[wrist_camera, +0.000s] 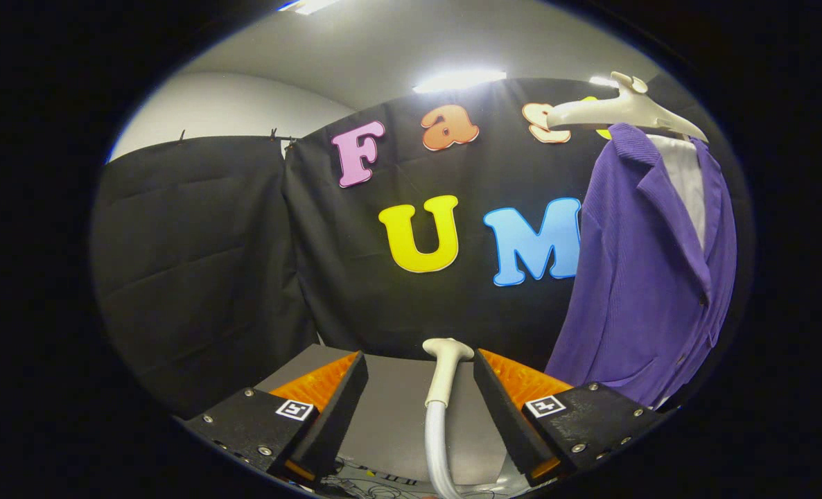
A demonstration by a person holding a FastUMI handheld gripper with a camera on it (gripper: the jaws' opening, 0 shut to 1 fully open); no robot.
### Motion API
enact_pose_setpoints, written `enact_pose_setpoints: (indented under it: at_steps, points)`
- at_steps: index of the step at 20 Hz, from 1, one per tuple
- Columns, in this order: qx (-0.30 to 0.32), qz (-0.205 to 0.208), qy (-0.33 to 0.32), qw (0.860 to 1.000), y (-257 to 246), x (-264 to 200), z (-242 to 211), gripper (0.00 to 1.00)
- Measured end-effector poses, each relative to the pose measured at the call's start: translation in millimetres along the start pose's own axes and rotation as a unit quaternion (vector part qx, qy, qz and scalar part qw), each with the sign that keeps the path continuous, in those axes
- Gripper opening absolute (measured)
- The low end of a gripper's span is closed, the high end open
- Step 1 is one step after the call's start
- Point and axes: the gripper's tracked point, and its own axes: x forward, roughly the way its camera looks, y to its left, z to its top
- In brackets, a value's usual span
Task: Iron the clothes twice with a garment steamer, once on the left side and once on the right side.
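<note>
The garment steamer's pale head [446,367] stands upright on its grey hose [435,443]. It is between my fingers, closer to the right one and touching neither. My gripper [419,357] is open, with a wide gap between the fingers. A purple jacket [640,277] hangs up and to the right, beyond the right finger. It is on a cream hanger [626,111], and a white lining [688,180] shows at its open collar. The jacket's lower hem drops behind my right finger.
A grey tabletop [397,416] lies under and just ahead of the fingers, with cables [369,482] at its near edge. Black cloth walls [196,263] close in the booth behind and to the left.
</note>
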Motion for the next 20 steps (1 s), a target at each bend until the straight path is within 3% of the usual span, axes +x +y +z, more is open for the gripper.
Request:
enact_pose_setpoints:
  at_steps: [10, 20]
  points:
    - [0.020, -0.015, 0.092, 0.995, -24, 128, -31, 0.96]
    - [0.045, -0.014, 0.194, 0.980, -52, 197, -93, 0.96]
